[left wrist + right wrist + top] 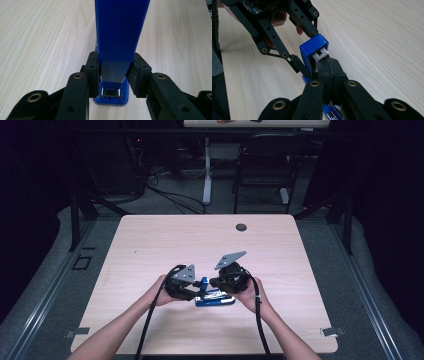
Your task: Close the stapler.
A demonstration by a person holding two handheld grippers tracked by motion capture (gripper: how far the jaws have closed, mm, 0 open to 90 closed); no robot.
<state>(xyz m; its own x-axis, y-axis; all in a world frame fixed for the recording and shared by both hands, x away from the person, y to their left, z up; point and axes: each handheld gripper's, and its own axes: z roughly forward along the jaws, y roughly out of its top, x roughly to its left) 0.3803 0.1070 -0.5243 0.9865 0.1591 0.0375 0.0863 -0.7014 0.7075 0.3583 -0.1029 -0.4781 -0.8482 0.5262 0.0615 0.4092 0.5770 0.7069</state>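
Blue stapler held open at the near middle of the table, gripped from both sides

The blue stapler (214,298) lies on the wooden table (150,240) a little toward the person's edge, its base flat and its long axis running left to right in the high view, with the hinged end toward the left gripper; its blue top arm (121,27) is swung up from the base and, in the left gripper view, rises straight away from the camera, baring the silver staple channel (113,71). The left gripper (113,72) is clamped on the sides of that raised arm near the hinge, pads pressing on it. The right gripper (329,66) has its jaws fully closed, tips touching the silver channel end under the blue cap. Both hands (252,292) hold the grippers just beside the stapler
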